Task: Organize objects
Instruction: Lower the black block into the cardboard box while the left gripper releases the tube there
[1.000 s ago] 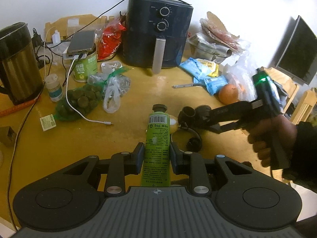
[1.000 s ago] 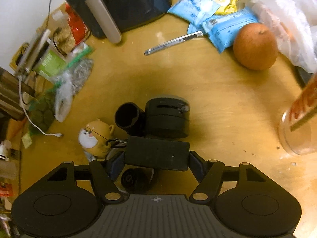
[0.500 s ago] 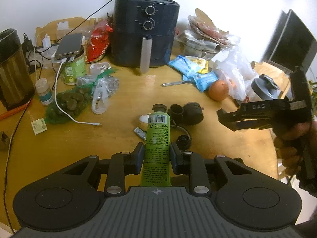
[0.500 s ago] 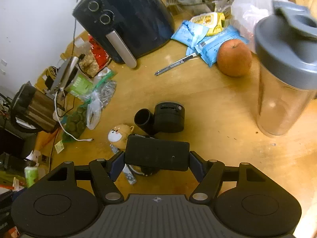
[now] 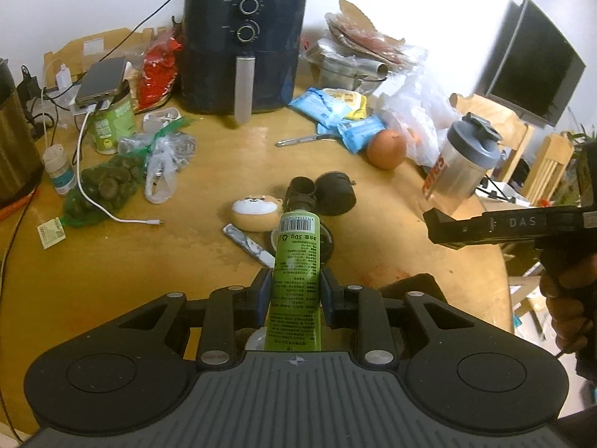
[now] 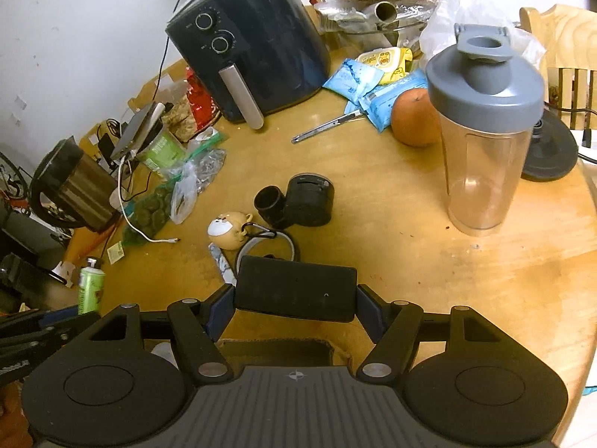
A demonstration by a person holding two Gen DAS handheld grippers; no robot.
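Near: left gripper (image 5: pixel 295 295), clenched on a green tube (image 5: pixel 296 280), cap forward, tube lying along the fingers and carried above the table (image 5: pixel 186 261). Right gripper (image 6: pixel 295 300), grasping a black box (image 6: pixel 296 293) crosswise, pads on its two short ends, likewise above the table.

Middle: a grey strap (image 6: pixel 268 244) looped on the wood just past the box; beside it a dog-faced case (image 6: pixel 227 229) and a marbled strip (image 5: pixel 248 244). Behind these, a black cup (image 6: pixel 269 203) touching a black drum (image 6: pixel 309 205). A shaker (image 6: pixel 485 130) stands upright to the right, near the table edge.

Far: an orange (image 6: pixel 414 117), blue packets (image 6: pixel 354 84) and a slim knife (image 6: pixel 324 125); then an air fryer (image 6: pixel 253 37) against the wall, a bag of nuts (image 5: pixel 100 190) and a white cable (image 5: pixel 112 209) to the left.

Risks, judged: the smooth tube could slide forward out of the pads if tipped further down. The box, held only by its ends, could pivot and drop. A wide swing of the right gripper could knock the shaker over. No clear destination shows, so either item may land among clutter
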